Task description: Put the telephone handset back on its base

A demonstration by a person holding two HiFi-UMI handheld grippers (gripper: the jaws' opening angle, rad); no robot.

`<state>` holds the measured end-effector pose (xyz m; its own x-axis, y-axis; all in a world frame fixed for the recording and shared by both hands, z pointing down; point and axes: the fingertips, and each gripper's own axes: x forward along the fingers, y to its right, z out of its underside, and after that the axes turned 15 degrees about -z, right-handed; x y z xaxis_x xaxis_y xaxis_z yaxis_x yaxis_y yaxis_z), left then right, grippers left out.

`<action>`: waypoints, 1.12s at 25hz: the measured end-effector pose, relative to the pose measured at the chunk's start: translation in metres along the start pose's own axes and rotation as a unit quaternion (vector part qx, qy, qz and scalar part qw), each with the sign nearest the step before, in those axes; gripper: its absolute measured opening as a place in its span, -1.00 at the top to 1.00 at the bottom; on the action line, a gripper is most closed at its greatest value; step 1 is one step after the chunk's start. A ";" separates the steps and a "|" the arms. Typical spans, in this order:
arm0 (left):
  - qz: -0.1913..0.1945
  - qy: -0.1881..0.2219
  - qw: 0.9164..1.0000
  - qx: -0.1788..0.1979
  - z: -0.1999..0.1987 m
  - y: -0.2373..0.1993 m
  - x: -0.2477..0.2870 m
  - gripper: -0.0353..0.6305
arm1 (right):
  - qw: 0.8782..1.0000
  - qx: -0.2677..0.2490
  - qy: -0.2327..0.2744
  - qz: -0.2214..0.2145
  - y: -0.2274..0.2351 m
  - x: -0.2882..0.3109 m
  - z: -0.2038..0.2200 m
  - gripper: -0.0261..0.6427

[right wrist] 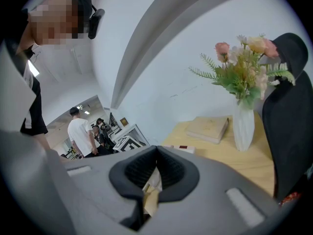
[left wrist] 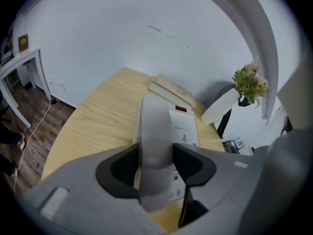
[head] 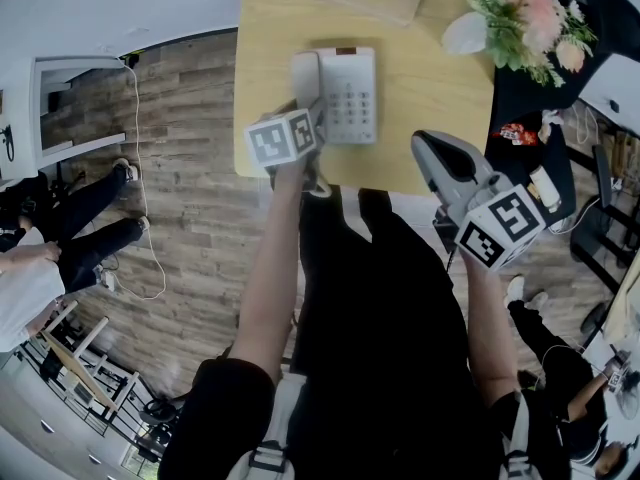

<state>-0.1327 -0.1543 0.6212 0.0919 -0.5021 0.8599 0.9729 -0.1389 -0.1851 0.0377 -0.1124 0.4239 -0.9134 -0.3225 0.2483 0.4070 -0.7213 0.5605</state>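
White handset (left wrist: 155, 131) gripped by my left gripper (left wrist: 155, 163), at its base (left wrist: 186, 129).
My left jaws press both sides of the handset's near end; it lies along the base's left side on the wooden table (head: 430, 118). My right gripper (right wrist: 155, 166), jaws together and empty, hangs off the table's near edge.

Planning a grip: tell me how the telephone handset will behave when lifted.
The telephone handset looks like rigid moulded plastic, so it is probably stiff and fairly light. Its smooth, rounded sides between the left gripper's pads may let it slip or twist.
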 end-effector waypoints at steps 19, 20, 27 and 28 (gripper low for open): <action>-0.013 0.015 1.000 -0.002 -0.006 -0.002 -0.024 0.21 | 1.000 -0.016 0.010 -0.015 -0.011 -0.010 -0.009 0.91; -0.014 0.018 1.000 -0.002 -0.007 -0.001 -0.028 0.21 | 1.000 -0.018 0.011 -0.017 -0.013 -0.011 -0.009 0.91; -0.019 0.039 0.999 0.002 -0.007 0.003 -0.055 0.23 | 0.999 -0.029 0.021 -0.036 -0.024 -0.020 -0.015 0.91; -0.019 0.043 0.999 0.002 -0.007 0.004 -0.060 0.24 | 0.999 -0.031 0.022 -0.039 -0.026 -0.022 -0.016 0.91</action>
<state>-0.1356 -0.1308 0.5653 0.0360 -0.5672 0.8228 0.9761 -0.1564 -0.1506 0.0471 -0.0965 0.3918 -0.9417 -0.2897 0.1707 0.3358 -0.7816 0.5257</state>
